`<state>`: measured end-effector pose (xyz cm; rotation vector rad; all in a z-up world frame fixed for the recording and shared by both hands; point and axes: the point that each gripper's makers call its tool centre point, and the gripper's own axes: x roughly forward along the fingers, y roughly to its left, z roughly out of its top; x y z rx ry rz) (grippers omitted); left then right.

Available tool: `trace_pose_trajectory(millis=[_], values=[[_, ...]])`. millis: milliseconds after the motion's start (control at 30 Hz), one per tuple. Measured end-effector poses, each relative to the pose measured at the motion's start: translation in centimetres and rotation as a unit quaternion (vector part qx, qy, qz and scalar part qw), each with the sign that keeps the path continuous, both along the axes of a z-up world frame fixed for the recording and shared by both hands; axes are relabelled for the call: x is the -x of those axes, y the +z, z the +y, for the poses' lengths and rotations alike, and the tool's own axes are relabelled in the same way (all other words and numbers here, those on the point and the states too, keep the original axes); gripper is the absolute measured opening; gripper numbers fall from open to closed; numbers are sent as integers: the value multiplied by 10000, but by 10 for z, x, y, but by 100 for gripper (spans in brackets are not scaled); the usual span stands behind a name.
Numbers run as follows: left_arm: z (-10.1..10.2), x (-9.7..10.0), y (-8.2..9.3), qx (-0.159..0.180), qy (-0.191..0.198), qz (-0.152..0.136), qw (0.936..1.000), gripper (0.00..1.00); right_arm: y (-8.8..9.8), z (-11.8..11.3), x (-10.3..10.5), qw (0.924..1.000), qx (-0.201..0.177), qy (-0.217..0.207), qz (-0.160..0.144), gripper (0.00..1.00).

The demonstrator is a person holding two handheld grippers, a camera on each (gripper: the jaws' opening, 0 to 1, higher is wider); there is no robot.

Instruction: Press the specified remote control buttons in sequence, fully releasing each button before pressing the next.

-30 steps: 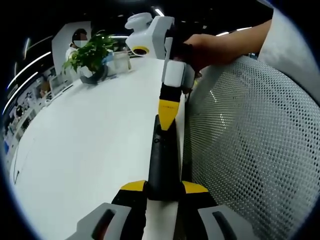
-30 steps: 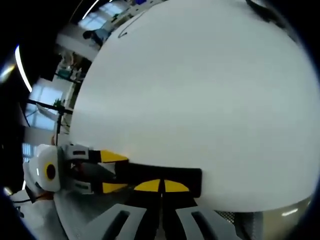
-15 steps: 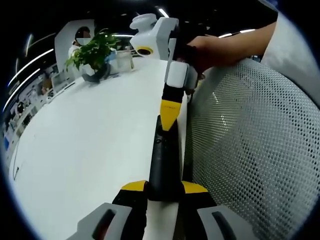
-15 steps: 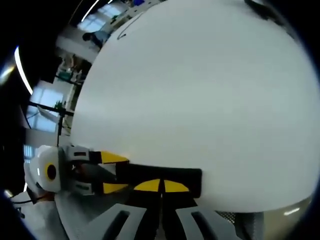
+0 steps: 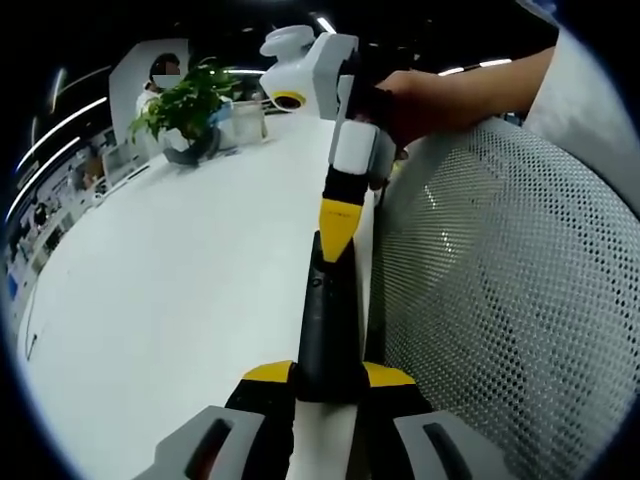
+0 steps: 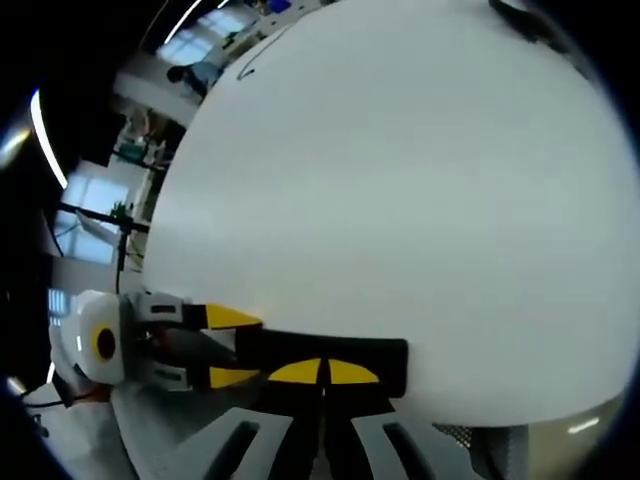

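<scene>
Remote (image 5: 327, 320): black, laid along the white table (image 5: 170, 290) edge, no readable writing.
Left gripper (image 5: 328, 372): remote end is pinched between yellow tips.
Right gripper (image 6: 322, 372): tips pressed together on the remote, by the look of it.
Chair (image 5: 500, 300): mesh, just beside.

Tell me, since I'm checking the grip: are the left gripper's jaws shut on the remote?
Shut: in the left gripper view, the left gripper has its yellow-tipped jaws against both sides of the black remote.

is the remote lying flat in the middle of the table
No, the remote sits at the white table edge, clamped between the left gripper jaws.
</scene>
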<state>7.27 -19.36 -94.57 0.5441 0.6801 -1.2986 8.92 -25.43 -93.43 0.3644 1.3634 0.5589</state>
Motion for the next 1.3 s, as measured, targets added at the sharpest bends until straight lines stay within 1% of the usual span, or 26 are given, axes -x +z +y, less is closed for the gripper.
trace_pose_trajectory(millis=[233, 400, 533, 600, 633, 700, 733, 833, 933, 1000, 1033, 1067, 1133, 1233, 1300], values=[[-2, 3, 1, -19, -11, 71, 10000, 24, 4, 6, -1, 9998, -107, 115, -143, 0], [-3, 5, 1, -53, -104, -1, 9999, 24, 6, 9, -3, 9995, -229, 92, -176, 0], [-3, 5, 1, -50, -146, -47, 9999, 24, 6, 12, -4, 9996, -277, 58, -83, 0], [-3, 5, 1, -34, -136, -38, 9999, 24, 6, 15, -5, 9994, -351, -65, 36, 0], [-3, 4, 1, -29, -133, -35, 9999, 24, 6, 18, -6, 9992, -385, -60, 72, 0], [-3, 4, 1, -19, -130, -33, 9999, 24, 7, 19, -8, 9995, -320, -39, 70, 0], [-3, 4, 1, -11, -126, -24, 9999, 24, 6, 18, -10, 9996, -267, -37, 20, 0], [-3, 4, 1, -7, -122, -22, 9999, 24, 5, 17, -12, 9994, -311, -97, 89, 0], [-3, 3, 1, 5, -118, -24, 9999, 24, 0, 14, -9, 9991, -352, -175, 163, 0], [-4, 3, 0, 6, -124, -29, 9999, 24, -7, 12, -4, 9987, -364, -199, 297, 0], [-3, 3, 0, -2, -132, -28, 9999, 24, -4, 17, -9, 9971, -563, -466, 218, 0], [-4, 3, 0, -11, -144, -44, 9999, 24, 0, 18, -8, 9960, -683, -465, 329, 0], [-4, 3, 0, -17, -146, -47, 9999, 24, 4, 19, -12, 9950, -810, -539, 238, 0], [-4, 3, 0, -13, -141, -44, 9999, 24, 0, 20, -8, 9952, -765, -488, 360, 0], [-4, 3, 0, -11, -142, -48, 9999, 24, -3, 20, -5, 9971, -585, -335, 341, 0]])
